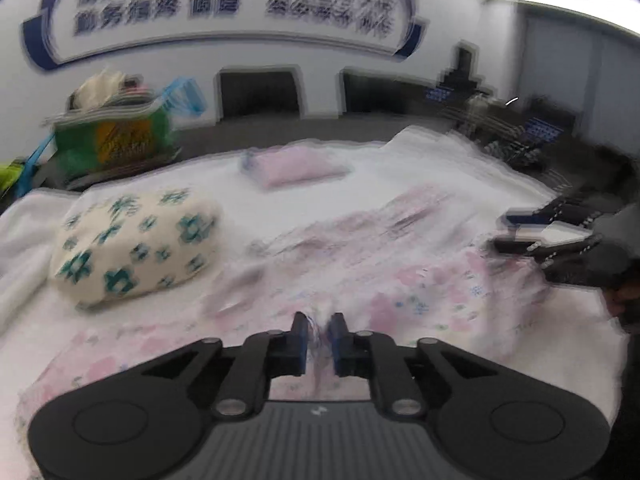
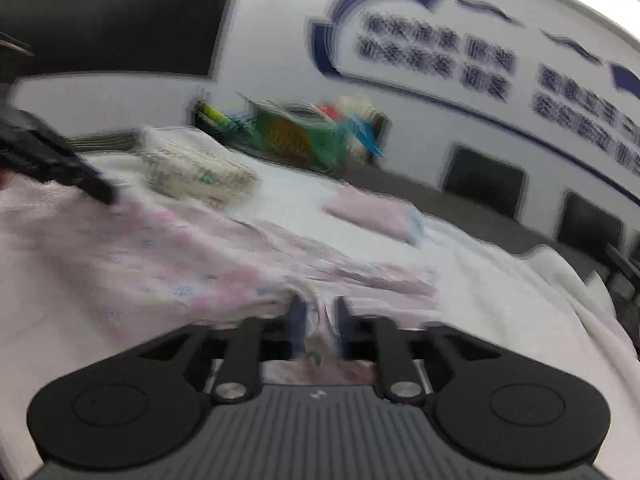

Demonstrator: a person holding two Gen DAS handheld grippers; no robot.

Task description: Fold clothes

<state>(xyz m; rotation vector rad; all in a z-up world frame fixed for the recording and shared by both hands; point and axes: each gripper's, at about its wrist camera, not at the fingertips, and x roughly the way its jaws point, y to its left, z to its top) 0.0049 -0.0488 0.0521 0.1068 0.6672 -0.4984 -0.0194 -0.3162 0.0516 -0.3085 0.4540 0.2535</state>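
Clearly the pink floral garment [image 1: 400, 280] lies spread on the white-covered counter [image 1: 400, 168], its long axis running across from one pair of tongs to the other. The left tongs [image 1: 319, 334] have a bunched fold of its near edge between their blue pads, the jaws drawn close on the cloth. The right tongs [image 2: 318, 312] look clamped on the same near edge further along, with pale fabric pinched up between the jaws, though blur softens the detail.

From the left wrist view the right tongs [image 1: 552, 240] show at the right edge, level with the garment's far end; from the right wrist view the left tongs [image 2: 60, 168] show at the left, over the cloth's other end. So each pair holds one end of the near hem, and the cloth stretches away from both toward the far side of the counter.

My judgement is that the coming fold turns on this: both pairs carry the hem forward together, along the short axis.

A folded cream bundle with green flowers [image 1: 132, 244] sits to the left, and a folded pink piece [image 1: 296, 168] lies beyond; both are apart from the garment.
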